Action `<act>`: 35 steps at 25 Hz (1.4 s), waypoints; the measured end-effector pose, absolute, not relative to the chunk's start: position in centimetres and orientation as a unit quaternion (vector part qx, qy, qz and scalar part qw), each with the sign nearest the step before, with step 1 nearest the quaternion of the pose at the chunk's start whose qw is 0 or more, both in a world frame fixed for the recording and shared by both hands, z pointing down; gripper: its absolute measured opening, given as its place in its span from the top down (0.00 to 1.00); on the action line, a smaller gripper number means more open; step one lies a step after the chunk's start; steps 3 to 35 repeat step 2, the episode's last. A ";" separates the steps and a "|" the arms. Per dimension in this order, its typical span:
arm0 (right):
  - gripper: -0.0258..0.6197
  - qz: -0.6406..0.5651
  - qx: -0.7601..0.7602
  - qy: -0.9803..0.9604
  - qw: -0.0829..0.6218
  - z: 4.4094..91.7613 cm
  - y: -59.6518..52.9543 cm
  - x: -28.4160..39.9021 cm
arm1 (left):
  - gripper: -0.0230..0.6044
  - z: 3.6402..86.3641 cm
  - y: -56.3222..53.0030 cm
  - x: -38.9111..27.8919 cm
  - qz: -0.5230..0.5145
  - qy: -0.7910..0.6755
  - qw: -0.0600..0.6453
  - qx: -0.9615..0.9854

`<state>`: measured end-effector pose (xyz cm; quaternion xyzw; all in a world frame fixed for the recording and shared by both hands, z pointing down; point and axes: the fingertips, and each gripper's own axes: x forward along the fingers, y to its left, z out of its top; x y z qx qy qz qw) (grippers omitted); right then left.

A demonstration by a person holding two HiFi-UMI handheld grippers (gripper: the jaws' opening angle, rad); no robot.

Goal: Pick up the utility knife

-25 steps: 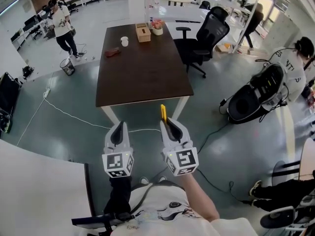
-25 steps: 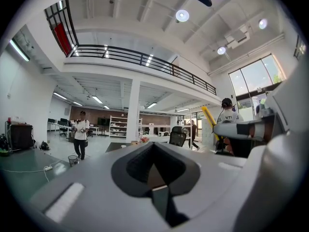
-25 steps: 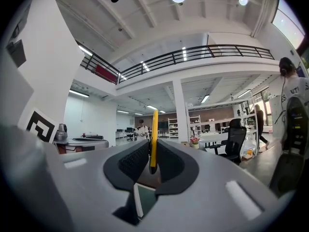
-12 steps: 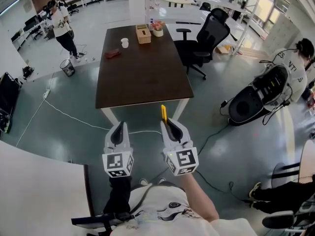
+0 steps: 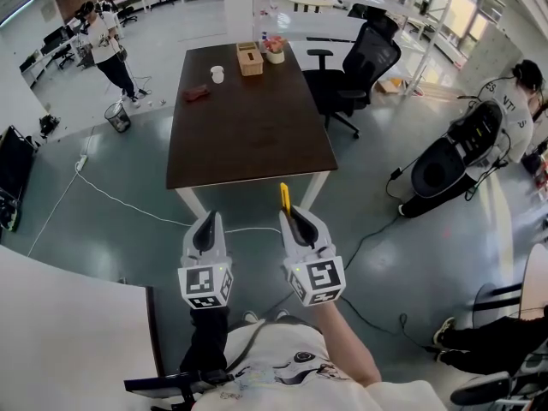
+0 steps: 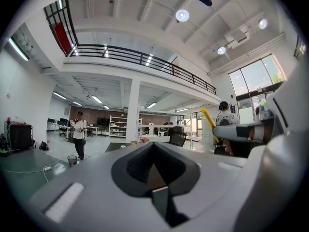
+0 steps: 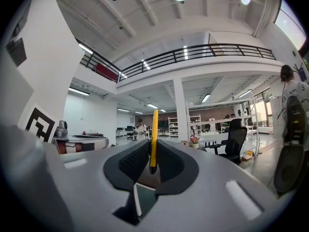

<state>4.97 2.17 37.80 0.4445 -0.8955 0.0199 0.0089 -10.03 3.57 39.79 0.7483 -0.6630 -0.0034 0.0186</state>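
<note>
Jaws of my right gripper (image 5: 289, 216) clamped the yellow utility knife (image 5: 284, 196), which stuck out past them; my left gripper (image 5: 205, 223) was closed on nothing.

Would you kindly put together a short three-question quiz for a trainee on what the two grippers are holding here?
1. True or false: the left gripper holds the utility knife.
2. Multiple choice: the utility knife clamped in the right gripper is A red, B yellow, C blue.
3. Fill the gap: the left gripper's jaws are ____ (open or shut).

Key: 1 false, the right gripper grips it; 2 B; 3 shut, with nothing between them.
</note>
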 end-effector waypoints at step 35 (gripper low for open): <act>0.88 0.021 0.445 -0.895 0.010 37.9 2.2 5.1 | 0.97 39.9 3.6 -10.0 -0.004 -0.662 0.020 0.749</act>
